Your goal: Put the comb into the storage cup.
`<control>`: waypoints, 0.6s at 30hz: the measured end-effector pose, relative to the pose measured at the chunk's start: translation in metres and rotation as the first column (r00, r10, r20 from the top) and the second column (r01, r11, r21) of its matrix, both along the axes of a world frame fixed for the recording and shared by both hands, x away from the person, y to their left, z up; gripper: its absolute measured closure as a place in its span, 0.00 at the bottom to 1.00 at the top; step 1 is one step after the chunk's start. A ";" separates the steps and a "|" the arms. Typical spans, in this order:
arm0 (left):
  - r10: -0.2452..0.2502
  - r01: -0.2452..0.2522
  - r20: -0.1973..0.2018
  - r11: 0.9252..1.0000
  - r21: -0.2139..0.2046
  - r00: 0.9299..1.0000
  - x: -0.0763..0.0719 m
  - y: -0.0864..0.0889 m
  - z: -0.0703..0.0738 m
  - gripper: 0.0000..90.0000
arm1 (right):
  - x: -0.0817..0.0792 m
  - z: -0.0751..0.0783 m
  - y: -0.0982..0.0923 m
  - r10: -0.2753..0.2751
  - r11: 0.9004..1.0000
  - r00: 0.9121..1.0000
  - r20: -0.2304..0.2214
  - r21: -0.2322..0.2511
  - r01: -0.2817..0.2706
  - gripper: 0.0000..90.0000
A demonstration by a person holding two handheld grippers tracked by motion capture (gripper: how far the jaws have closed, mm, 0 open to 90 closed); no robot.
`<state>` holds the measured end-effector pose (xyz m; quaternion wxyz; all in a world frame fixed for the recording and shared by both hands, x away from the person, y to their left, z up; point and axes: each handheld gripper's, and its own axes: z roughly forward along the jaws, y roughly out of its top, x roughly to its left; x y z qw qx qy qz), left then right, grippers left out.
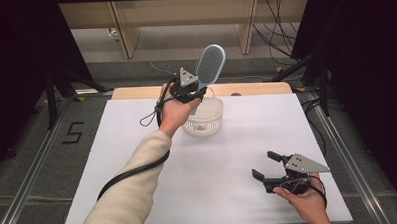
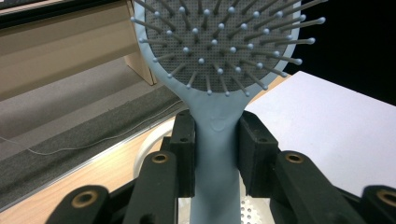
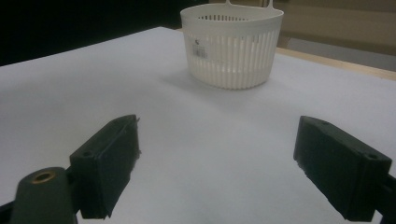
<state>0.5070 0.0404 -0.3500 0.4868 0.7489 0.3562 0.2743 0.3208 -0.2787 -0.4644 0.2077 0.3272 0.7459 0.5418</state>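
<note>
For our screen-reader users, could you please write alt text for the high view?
The left claw holds a light-blue plastic paddle hairbrush by its handle, head up, above a white slotted plastic basket on a white table. The right claw rests open near the table's front right.

Left gripper [image 1: 193, 94]: raised above the basket [image 1: 214, 122], 2 jaws clamped. Right gripper [image 1: 265, 165]: low, well apart from the basket, jaws spread wide.

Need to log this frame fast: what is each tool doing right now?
Left tool: closed on the handle of the light blue hairbrush, held above the white basket.
Right tool: open, nothing between its jaws, low over the table.
</note>
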 end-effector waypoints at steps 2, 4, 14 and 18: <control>-0.003 0.003 0.001 1.000 -0.003 1.000 0.000 -0.001 0.000 0.77 | 0.000 0.000 0.000 0.000 1.000 1.000 0.001 -0.002 0.000 0.17; -0.006 0.006 0.001 1.000 -0.003 1.000 0.001 -0.001 0.001 0.77 | 0.000 0.000 0.000 0.001 1.000 1.000 0.001 -0.002 -0.001 0.17; -0.014 0.014 0.000 1.000 -0.003 1.000 0.004 -0.004 0.001 0.77 | 0.000 0.000 0.000 0.000 1.000 1.000 0.002 -0.003 0.000 0.17; -0.021 0.021 0.000 1.000 0.003 1.000 0.005 -0.004 0.000 0.77 | 0.000 0.000 0.000 0.002 1.000 1.000 0.001 -0.004 -0.002 0.17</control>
